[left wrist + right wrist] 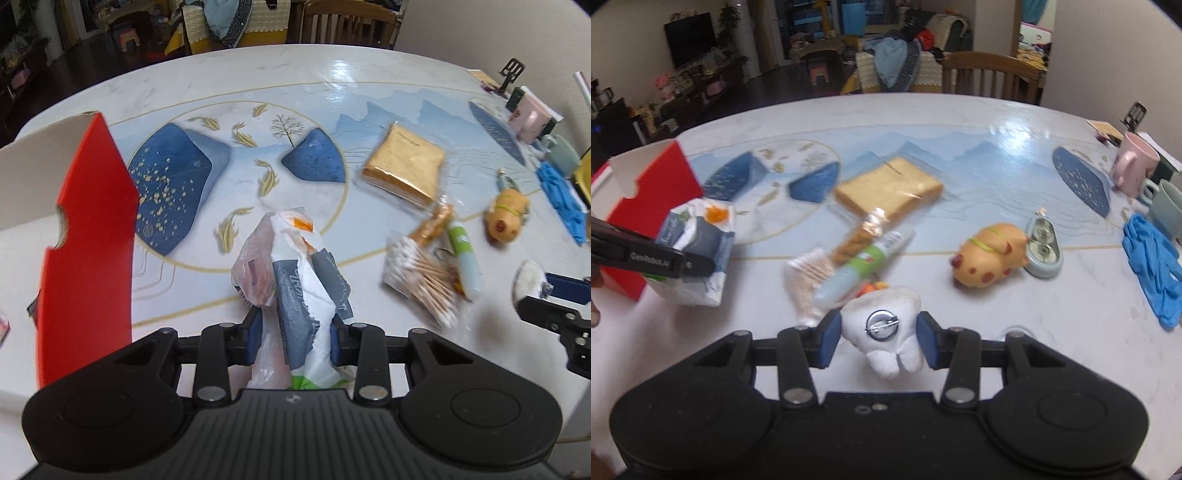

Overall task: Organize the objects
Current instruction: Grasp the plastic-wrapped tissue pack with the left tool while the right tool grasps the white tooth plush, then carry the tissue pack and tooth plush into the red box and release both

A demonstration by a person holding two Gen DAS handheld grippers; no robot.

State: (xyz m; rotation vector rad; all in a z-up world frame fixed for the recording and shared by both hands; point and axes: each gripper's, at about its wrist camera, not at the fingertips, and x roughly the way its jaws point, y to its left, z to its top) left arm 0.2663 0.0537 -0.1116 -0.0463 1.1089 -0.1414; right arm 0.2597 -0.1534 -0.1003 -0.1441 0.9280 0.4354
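Note:
My left gripper (295,334) is shut on a crumpled plastic packet (295,266), white, grey and orange, held above the table beside an open red box (88,236). The packet (698,240) and the box (653,192) also show at the left of the right wrist view. My right gripper (879,339) is shut on a white plush tooth (886,332) with a metal pin on its back, low over the table's near edge.
On the patterned table (960,122) lie a bagged toast (890,190), a cotton swab pack (809,280), a tube (864,266), an orange toy pig (990,258), a round blue-grey case (1043,251), blue gloves (1156,266) and mugs (1134,166).

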